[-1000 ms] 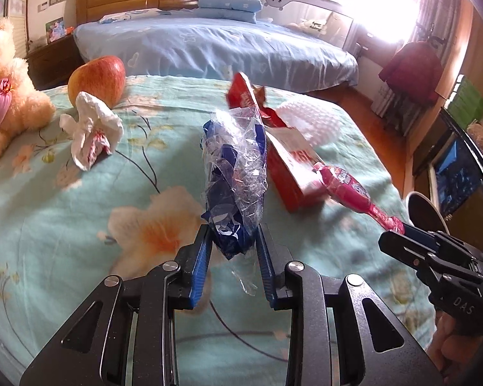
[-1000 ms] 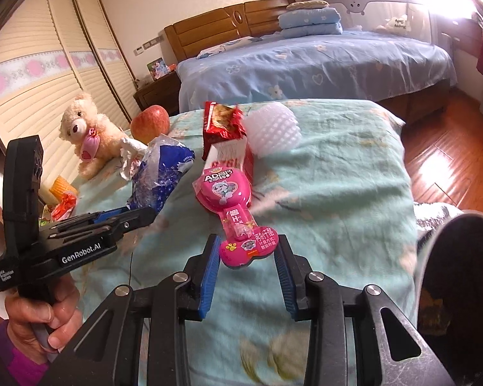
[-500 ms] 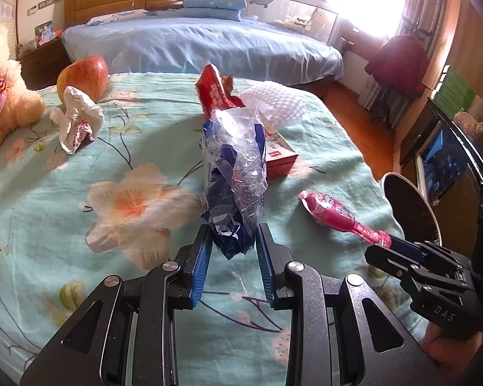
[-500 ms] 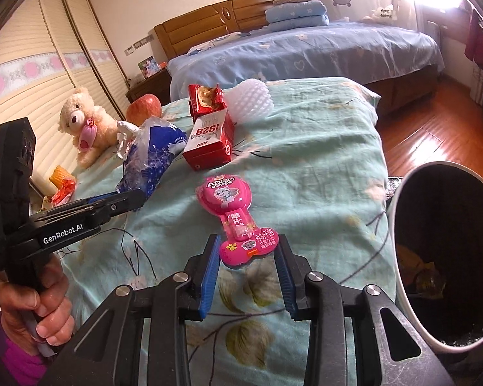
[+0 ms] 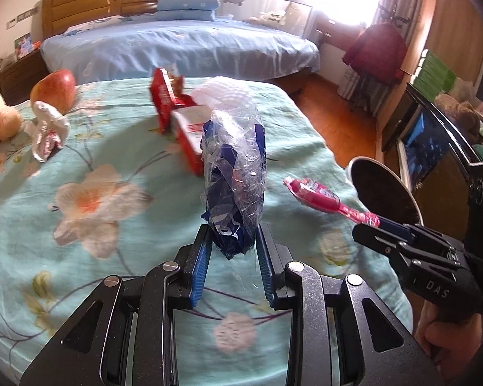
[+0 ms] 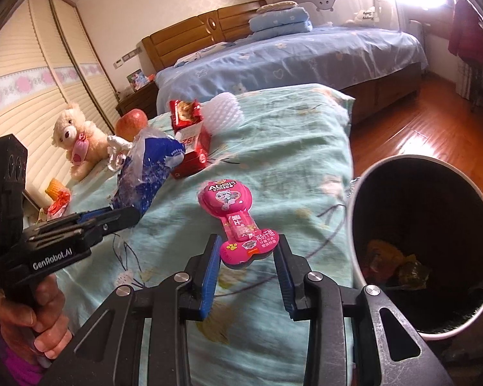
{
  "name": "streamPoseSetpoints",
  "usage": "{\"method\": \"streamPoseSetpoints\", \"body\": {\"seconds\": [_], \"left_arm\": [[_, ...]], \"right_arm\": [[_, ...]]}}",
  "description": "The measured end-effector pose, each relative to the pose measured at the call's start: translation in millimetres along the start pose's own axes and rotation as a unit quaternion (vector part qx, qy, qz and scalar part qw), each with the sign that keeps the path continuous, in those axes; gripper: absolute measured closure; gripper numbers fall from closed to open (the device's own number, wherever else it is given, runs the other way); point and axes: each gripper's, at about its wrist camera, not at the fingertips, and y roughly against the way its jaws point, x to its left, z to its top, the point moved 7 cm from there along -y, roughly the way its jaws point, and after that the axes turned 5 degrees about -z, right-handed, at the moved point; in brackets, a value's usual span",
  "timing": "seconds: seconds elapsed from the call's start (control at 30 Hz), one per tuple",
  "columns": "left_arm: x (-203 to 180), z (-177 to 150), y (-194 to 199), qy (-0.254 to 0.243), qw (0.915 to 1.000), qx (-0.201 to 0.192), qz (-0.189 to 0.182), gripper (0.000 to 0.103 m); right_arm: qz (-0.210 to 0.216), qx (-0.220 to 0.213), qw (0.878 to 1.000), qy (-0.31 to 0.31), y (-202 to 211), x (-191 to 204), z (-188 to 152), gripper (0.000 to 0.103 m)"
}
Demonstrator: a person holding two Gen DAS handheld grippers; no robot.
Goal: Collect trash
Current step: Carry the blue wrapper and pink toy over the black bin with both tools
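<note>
left claw (image 5: 232,251): black frame; blue pads; silver screws | right claw (image 6: 248,257): same; "GenRobot.AI" lettering; purple sleeve (image 6: 13,366)

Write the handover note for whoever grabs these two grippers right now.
Left gripper: shut on the crumpled blue-and-clear plastic bag, held up over the bed.
Right gripper: shut on the pink candy package, close to the bin.
Trash bin: beside the bed at the right, already some wrappers inside.
Done: two pieces picked up.
Left: drop both in the bin, then fetch the red box, red snack wrapper, white foam net and crumpled tissue. The apple and teddy bear are probably not trash.
</note>
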Motion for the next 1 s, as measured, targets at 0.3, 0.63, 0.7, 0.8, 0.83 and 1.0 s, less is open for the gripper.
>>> {"method": "streamPoseSetpoints", "body": {"seconds": [0.3,0.63,0.7,0.8,0.83,1.0], "left_arm": [[-35.4,-0.5,-10.6,-0.027,0.9993,0.01,-0.023,0.076],[-65.2,-1.1,-22.1,-0.048,0.9975,0.023,-0.047,0.076],[-72.4,-1.2,-24.0,-0.054,0.9969,0.025,-0.051,0.076],[-84.3,-0.3,-27.0,-0.064,0.9958,0.028,-0.058,0.076],[-87.3,0.2,-27.7,-0.066,0.9956,0.029,-0.06,0.076],[-105.9,2.0,-33.3,-0.079,0.9938,0.032,-0.072,0.076]], "right_arm": [[-0.023,-0.013,0.999,-0.023,17.7,-30.2,-2.6,0.069],[-0.051,-0.024,0.997,-0.044,35.7,-63.1,-5.4,0.07],[-0.056,-0.026,0.997,-0.048,38.9,-68.9,-6.2,0.069],[-0.063,-0.028,0.996,-0.055,42.5,-77.5,-7.7,0.07],[-0.067,-0.028,0.996,-0.058,44.1,-80.7,-8.2,0.069],[-0.083,-0.031,0.994,-0.068,51.1,-95.5,-11.4,0.069]]}}
